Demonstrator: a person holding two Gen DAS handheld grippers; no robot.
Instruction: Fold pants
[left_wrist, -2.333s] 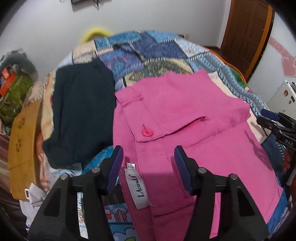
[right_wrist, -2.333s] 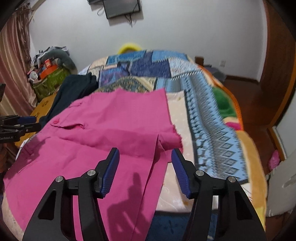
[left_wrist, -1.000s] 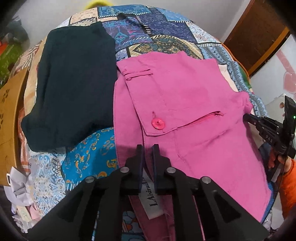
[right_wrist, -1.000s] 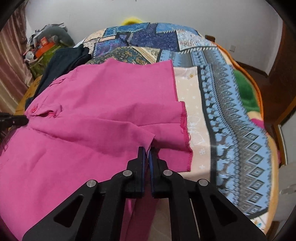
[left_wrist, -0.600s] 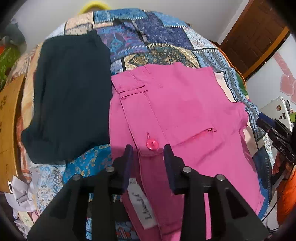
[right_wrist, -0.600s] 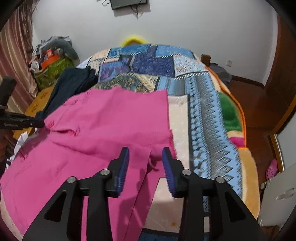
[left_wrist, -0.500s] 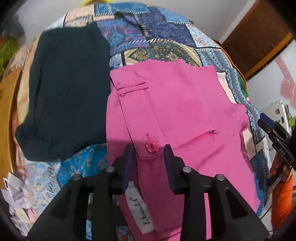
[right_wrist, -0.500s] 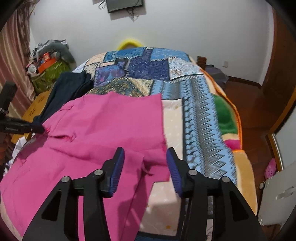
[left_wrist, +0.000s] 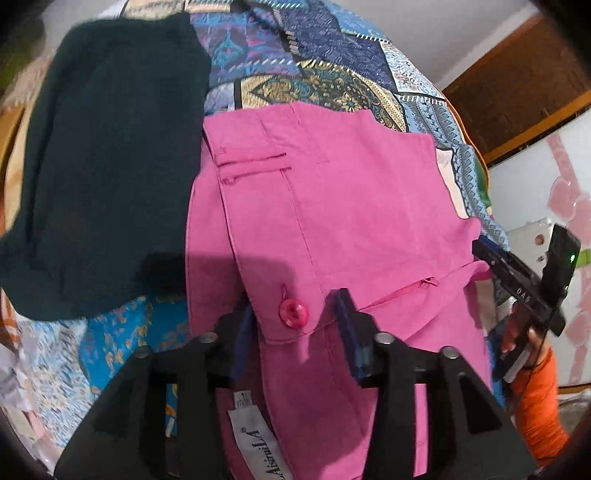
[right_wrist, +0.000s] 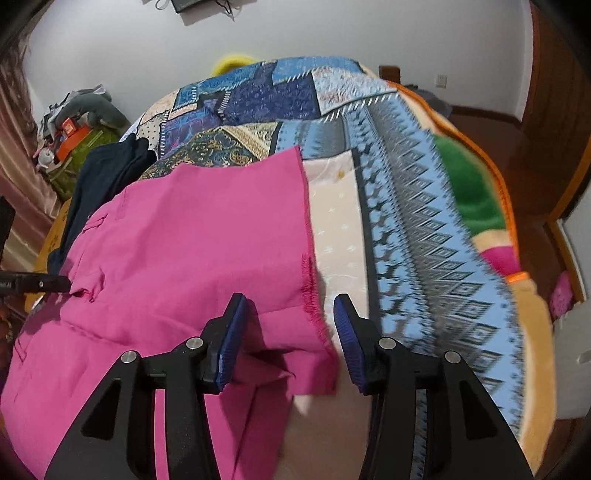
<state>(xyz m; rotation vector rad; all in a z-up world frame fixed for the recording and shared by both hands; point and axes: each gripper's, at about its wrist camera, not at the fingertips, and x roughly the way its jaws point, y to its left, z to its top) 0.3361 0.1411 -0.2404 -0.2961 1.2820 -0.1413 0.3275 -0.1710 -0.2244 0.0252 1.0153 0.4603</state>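
While both sets of jaws stood apart and held nothing, the pink pants (left_wrist: 332, 206) lay spread on the patchwork bed (right_wrist: 424, 206), one half already folded over the other. The left gripper (left_wrist: 291, 325) hovered at the waistband end, the pink button (left_wrist: 293, 313) sitting right between its jaws and the brand label (left_wrist: 255, 439) just below them. A dark folded garment (left_wrist: 107, 162) lay left of those jaws, touching the pants' edge. The right gripper (right_wrist: 288, 332) hovered at the other end, with the frayed hem (right_wrist: 312, 291) of the top layer between its jaws and bare bedspread to their right.

Step in hand looked like the pause between folds: lengthwise fold done, crosswise fold pending. Next move probably called for each gripper to drop and clamp both layers at one end, then carry that end over toward the other. Risk: pinching only the top layer, or snagging the bedspread.
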